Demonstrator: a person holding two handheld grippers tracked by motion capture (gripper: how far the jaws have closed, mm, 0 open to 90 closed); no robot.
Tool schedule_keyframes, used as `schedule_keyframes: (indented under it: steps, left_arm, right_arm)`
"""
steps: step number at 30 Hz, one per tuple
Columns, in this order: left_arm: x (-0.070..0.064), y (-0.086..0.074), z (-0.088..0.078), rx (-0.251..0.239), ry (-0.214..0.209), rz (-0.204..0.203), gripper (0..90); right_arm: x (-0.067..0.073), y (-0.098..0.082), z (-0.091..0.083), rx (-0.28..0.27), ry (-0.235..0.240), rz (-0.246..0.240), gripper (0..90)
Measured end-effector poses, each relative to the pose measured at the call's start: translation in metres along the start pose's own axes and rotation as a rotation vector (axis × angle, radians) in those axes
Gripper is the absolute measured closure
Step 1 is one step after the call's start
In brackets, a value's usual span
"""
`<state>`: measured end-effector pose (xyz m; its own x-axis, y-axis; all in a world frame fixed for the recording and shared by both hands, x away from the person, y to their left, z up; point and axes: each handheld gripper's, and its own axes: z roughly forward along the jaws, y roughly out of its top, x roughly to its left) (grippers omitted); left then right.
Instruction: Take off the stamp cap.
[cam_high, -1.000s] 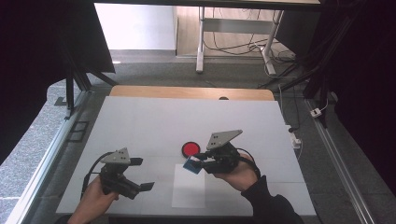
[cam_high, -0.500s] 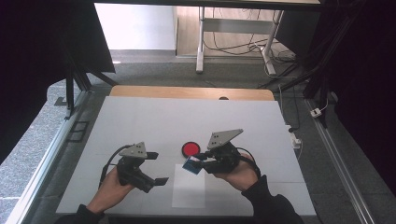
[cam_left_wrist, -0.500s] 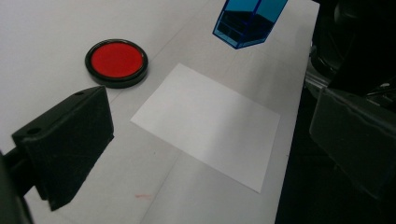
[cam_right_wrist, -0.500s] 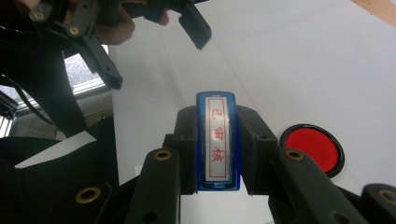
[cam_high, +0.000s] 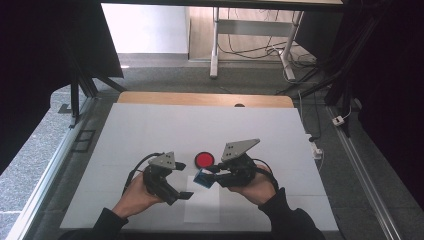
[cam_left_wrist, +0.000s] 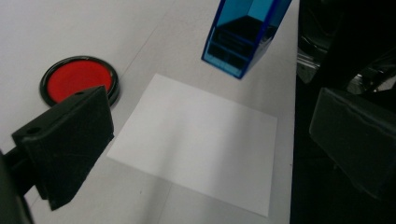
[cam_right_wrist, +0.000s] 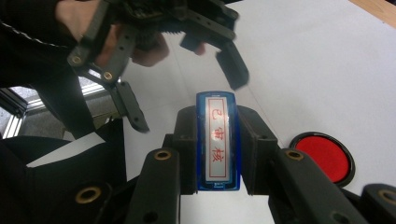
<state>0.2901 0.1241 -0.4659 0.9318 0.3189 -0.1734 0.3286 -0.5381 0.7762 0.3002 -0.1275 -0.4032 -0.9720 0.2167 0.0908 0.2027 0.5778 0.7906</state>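
Note:
A blue stamp (cam_right_wrist: 218, 140) with red characters on its white label sits between the pads of my right gripper (cam_right_wrist: 217, 154), which is shut on it. From above, the stamp (cam_high: 202, 178) hangs over the top edge of a white paper sheet (cam_high: 202, 206), held by that gripper (cam_high: 210, 176). A round red ink pad (cam_high: 204, 159) lies just beyond it. My left gripper (cam_high: 185, 180) stands open at the sheet's left side, jaws pointing toward the stamp. Its own view looks down on the paper (cam_left_wrist: 196, 140), the stamp (cam_left_wrist: 245, 32) and the ink pad (cam_left_wrist: 79, 84).
The white table top (cam_high: 200, 125) stretches wide behind the ink pad, ending at a wooden strip (cam_high: 205, 99). A metal rail (cam_high: 45, 185) runs along the left side. A cable and plug (cam_high: 340, 120) lie off the right edge.
My left gripper has moved right across the table, from the left part toward the paper and the stamp. The right gripper and the stamp have stayed in place.

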Motion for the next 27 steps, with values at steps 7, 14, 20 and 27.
schedule_keyframes:
  steps: [7, 14, 20, 27]
  left_arm:
    - [0.002, 0.007, 0.015, -0.003, -0.065, 0.045, 2.8]
    - [-0.002, 0.004, 0.016, -0.006, -0.107, 0.098, 17.5]
    - [-0.003, 0.002, 0.018, 0.003, -0.149, 0.138, 31.4]
    - [-0.003, 0.001, 0.016, -0.030, -0.197, 0.142, 49.8]
  right_arm:
    - [0.003, -0.001, 0.002, 0.000, 0.018, -0.026, 70.7]
    - [0.008, -0.001, 0.004, -0.003, 0.050, -0.039, 70.7]
    - [0.010, 0.000, 0.003, -0.006, 0.073, -0.051, 70.7]
    - [0.011, -0.001, 0.002, -0.005, 0.093, -0.058, 70.7]
